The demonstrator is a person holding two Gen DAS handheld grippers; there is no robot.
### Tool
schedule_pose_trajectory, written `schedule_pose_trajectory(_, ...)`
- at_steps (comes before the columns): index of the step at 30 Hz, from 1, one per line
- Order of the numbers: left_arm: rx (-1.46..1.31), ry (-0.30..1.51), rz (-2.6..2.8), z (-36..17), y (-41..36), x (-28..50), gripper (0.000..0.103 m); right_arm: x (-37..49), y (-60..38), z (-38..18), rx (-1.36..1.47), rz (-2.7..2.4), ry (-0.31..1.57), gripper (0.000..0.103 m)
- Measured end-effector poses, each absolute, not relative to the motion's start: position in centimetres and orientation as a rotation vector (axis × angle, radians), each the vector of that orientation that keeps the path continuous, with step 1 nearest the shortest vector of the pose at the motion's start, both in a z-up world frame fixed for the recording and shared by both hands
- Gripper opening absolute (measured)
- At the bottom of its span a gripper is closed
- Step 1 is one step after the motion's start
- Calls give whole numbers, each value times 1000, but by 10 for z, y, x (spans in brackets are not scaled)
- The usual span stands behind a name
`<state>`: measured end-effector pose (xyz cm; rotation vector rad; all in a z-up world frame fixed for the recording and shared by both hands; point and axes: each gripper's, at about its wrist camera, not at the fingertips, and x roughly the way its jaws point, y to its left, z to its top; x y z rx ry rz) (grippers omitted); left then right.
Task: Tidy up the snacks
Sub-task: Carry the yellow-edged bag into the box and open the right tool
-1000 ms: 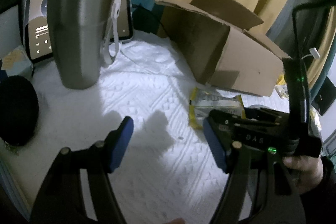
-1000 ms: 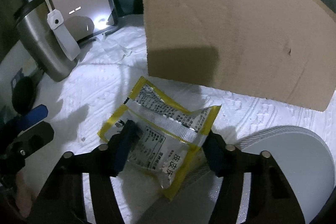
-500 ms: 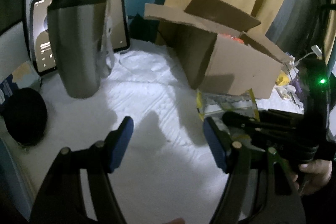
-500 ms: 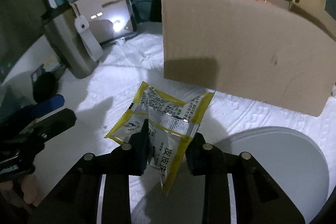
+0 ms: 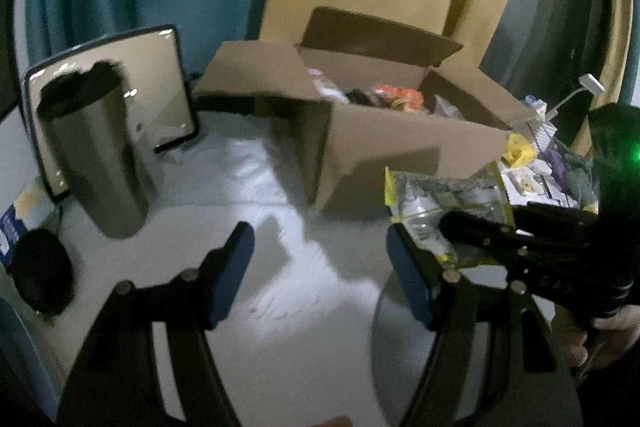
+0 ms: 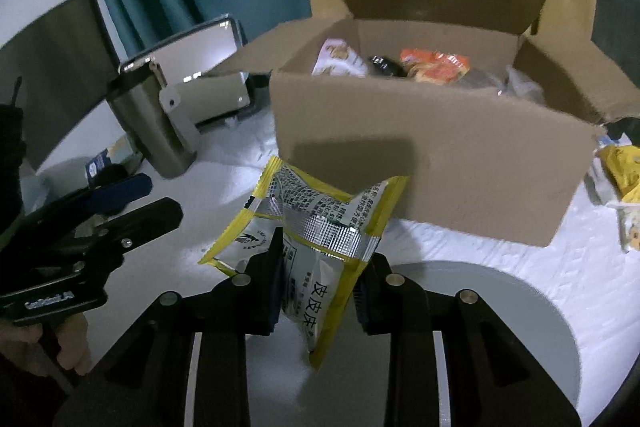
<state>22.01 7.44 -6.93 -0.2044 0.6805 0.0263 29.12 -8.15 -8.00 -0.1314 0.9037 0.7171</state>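
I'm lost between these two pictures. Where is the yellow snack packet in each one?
Left wrist view: the yellow snack packet is at middle right, pinched in the right gripper, in front of the cardboard box.
Right wrist view: the packet is at lower centre, clamped between that gripper's fingers.
Shared landmark: the open cardboard box just behind the packet in both.

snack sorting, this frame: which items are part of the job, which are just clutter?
In the job:
- yellow-edged foil snack packet, clamped in the right gripper
- open brown cardboard box with snack packs inside
- left gripper, open, holding nothing

Lying about:
- steel tumbler with black lid
- tablet with lit screen
- round white plate
- black round pad
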Motion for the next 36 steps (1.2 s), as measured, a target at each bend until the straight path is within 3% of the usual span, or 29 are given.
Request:
schedule_pose_trajectory(17, -141, 627, -36, -33, 36, 278, 70, 336, -133, -38, -110, 693, 799, 31)
schedule_pose_trajectory(36, -140, 580, 25, -11, 78, 364, 70, 442, -87, -24, -59, 717, 787, 31)
